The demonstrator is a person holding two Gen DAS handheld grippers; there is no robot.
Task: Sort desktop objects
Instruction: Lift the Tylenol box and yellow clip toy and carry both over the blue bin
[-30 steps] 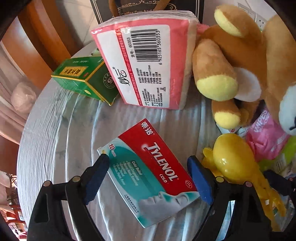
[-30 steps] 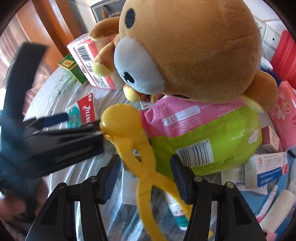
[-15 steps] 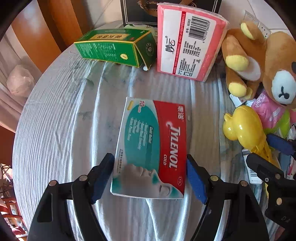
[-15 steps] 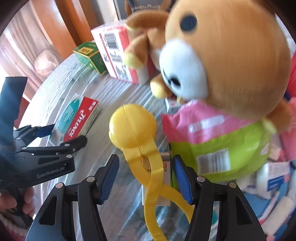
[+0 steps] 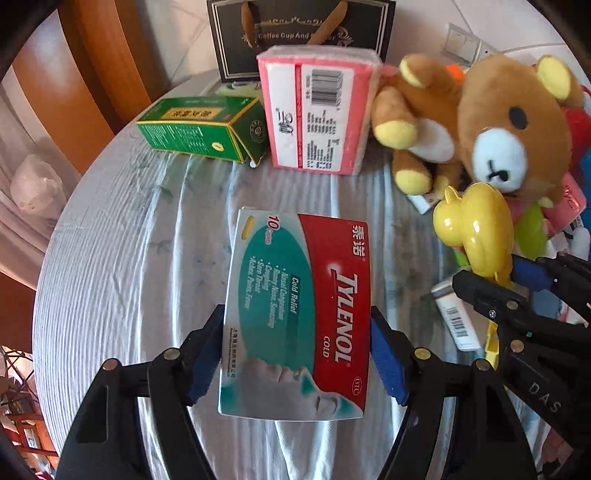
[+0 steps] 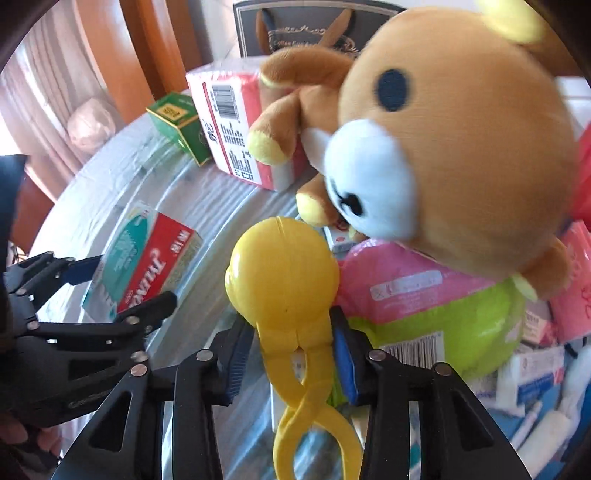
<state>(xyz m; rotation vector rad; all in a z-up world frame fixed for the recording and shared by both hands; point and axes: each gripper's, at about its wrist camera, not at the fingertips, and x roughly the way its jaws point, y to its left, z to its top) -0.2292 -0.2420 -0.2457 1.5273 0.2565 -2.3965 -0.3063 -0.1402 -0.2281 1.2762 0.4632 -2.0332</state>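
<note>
Plainly, you were early in the sort when these views were taken. On the far left of the table (image 5: 110, 258) stood a green box (image 5: 201, 127) and, beside it, a pink pack (image 5: 319, 110) against a black gift bag (image 5: 301, 35); whether those two had been placed there on purpose I could not tell. Nearer you, your left gripper (image 5: 297, 356) had its blue pads pressed to the two long edges of the Tylenol box (image 5: 299, 314), jaws closed to the width of the box, which sat on or just above the cloth, well apart from the pile. Further right, your right gripper (image 6: 291, 354) had its jaws drawn in against the neck of the yellow tongs (image 6: 282, 280), just under the round head, with the looped handles hanging between the fingers; the grip looked made. Behind the tongs the bear (image 6: 454, 147) lay on a pink and green packet (image 6: 436, 310), with smaller boxes and tubes heaped at the far right. So I judged two items in hand, neither set down in a final place, and most of that heap not yet sorted.
</note>
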